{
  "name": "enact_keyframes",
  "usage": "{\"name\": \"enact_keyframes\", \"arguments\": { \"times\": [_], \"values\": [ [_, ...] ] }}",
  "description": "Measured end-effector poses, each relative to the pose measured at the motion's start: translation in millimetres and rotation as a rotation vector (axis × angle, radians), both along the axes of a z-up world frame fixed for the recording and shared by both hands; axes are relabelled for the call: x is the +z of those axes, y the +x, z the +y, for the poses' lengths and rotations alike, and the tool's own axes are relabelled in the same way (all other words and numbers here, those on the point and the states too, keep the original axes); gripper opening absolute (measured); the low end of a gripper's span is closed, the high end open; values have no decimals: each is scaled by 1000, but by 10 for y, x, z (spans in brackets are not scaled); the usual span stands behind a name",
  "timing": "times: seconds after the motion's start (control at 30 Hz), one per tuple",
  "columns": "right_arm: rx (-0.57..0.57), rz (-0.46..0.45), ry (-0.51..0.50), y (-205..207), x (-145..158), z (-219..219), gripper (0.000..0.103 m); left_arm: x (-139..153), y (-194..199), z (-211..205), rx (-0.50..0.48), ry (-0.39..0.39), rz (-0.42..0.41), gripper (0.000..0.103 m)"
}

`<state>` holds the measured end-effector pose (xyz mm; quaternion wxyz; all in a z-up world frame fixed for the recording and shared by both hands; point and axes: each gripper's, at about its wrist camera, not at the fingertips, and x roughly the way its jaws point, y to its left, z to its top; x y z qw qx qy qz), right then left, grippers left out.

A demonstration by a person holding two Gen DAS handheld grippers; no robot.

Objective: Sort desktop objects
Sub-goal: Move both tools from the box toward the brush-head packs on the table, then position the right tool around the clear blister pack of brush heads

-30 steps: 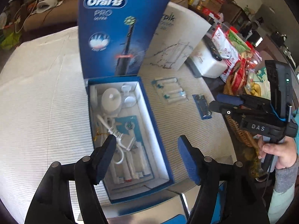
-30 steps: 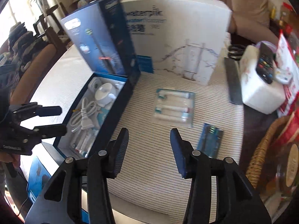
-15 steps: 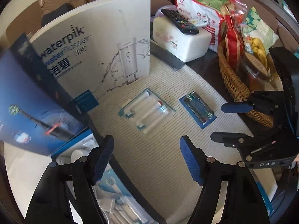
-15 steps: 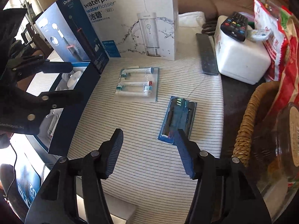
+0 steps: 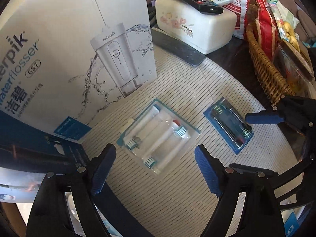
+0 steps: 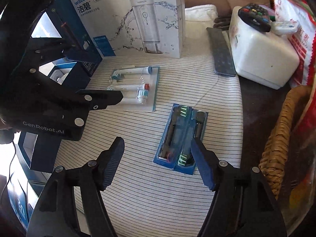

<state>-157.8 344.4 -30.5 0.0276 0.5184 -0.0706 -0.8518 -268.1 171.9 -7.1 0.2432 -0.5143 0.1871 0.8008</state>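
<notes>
Clear brush-head pack (image 5: pixel 158 136): flat on striped surface (image 5: pixel 177 197), mid-cloth, below left tool (image 5: pixel 155 166); jaws opening, nothing between the pads, no contact.
Blue brush-head pack (image 6: pixel 180 138): flat, just beside the clear pack, under right tool (image 6: pixel 158 164); jaws opening, released, right pad overlapping the pack's near corner in view.
Waterpik box (image 5: pixel 69 49): upright behind both packs.
White box (image 6: pixel 260 59): carries remote (image 6: pixel 254 16).
Wicker basket (image 5: pixel 264 63): at surface edge.

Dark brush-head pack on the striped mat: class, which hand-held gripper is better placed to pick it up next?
Right. The right hand-held gripper hangs over the dark brush-head pack, jaws opening around its near end; the left hand-held gripper faces the white brush-head pack.
</notes>
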Motion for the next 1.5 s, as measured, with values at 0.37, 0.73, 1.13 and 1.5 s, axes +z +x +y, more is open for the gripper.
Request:
{"name": "enact_keyframes", "arguments": {
  "times": [0.37,0.73,1.13,1.5],
  "values": [
    [-128,34,24,133,-55,37,57,20,87,38,195,255,-143,83],
    [-157,93,-17,233,-19,47,52,17,-15,194,205,193,-97,74],
    [25,148,-80,-321,41,-27,52,-156,-237,-495,430,215,-142,79],
    [77,84,-3,-736,-226,-101,37,-186,-349,-394,440,153,-127,80]
  ]
}}
